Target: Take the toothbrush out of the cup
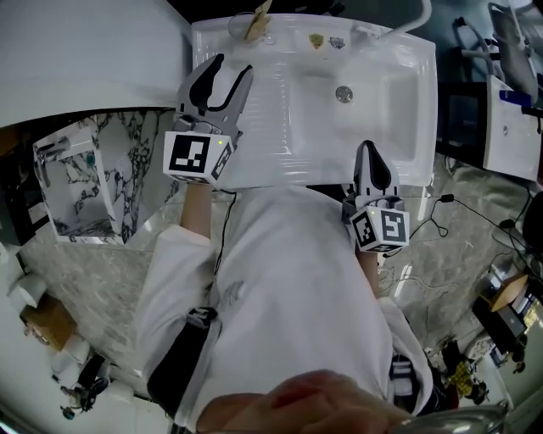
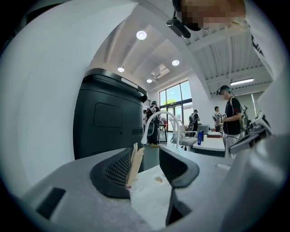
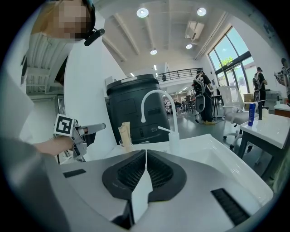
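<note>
A beige toothbrush [image 1: 258, 19] stands in a clear cup [image 1: 248, 32] on the back left corner of the white sink [image 1: 399, 127]. My left gripper [image 1: 231, 68] is open just short of the cup, over the sink's left ledge. In the left gripper view the toothbrush [image 2: 134, 164] and cup [image 2: 137, 183] lie ahead, next to the left jaw, with nothing pressed between the pads of the gripper [image 2: 147, 156]. My right gripper [image 1: 367, 151] is shut and empty at the sink's front edge. Its view shows the shut gripper [image 3: 145, 165], the toothbrush [image 3: 125, 134] and the left gripper [image 3: 93, 128].
A white faucet [image 3: 154, 102] curves over the basin, whose drain [image 1: 344, 93] is at the middle. A dark bin [image 2: 108, 122] stands behind the sink. A marble-patterned box [image 1: 93, 178] sits left of the person. Cables [image 1: 458, 212] lie on the floor at the right.
</note>
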`<act>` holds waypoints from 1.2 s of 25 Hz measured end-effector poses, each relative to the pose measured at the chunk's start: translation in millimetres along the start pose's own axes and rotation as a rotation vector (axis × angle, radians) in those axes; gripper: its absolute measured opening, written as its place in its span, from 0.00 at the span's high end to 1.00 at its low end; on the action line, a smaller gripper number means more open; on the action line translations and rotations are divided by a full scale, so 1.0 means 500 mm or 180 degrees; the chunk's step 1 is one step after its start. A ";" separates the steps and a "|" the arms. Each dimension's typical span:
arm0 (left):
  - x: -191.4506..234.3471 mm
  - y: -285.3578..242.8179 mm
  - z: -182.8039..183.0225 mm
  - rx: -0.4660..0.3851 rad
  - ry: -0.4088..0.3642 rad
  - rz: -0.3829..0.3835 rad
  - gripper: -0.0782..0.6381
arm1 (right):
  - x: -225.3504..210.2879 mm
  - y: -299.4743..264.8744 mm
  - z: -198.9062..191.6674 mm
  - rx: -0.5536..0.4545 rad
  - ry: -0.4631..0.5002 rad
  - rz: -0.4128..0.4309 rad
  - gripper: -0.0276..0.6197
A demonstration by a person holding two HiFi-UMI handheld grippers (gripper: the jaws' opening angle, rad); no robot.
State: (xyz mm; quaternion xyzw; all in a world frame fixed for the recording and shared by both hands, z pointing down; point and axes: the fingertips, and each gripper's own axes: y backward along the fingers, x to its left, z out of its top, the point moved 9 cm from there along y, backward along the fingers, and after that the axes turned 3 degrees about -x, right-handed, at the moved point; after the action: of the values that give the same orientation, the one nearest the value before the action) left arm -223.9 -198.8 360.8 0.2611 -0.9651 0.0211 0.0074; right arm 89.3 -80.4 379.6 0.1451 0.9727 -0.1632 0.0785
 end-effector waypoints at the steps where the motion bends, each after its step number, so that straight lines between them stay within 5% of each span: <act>1: 0.005 -0.010 -0.002 0.0011 -0.0029 -0.0016 0.60 | -0.001 -0.001 -0.001 0.0014 -0.0004 -0.0002 0.93; 14: 0.068 -0.166 -0.063 0.0400 -0.0201 -0.0328 0.48 | -0.028 -0.036 0.001 0.0237 -0.0061 -0.0076 0.93; 30: 0.083 -0.252 -0.088 0.0557 -0.0215 -0.0683 0.47 | -0.022 -0.037 -0.014 0.0279 -0.0085 -0.0114 0.93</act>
State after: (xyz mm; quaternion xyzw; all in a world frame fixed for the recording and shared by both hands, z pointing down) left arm -196.2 -326.3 410.4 0.3629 -0.9258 0.0954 -0.0457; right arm 93.1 -97.4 393.5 0.1287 0.9659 -0.2090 0.0821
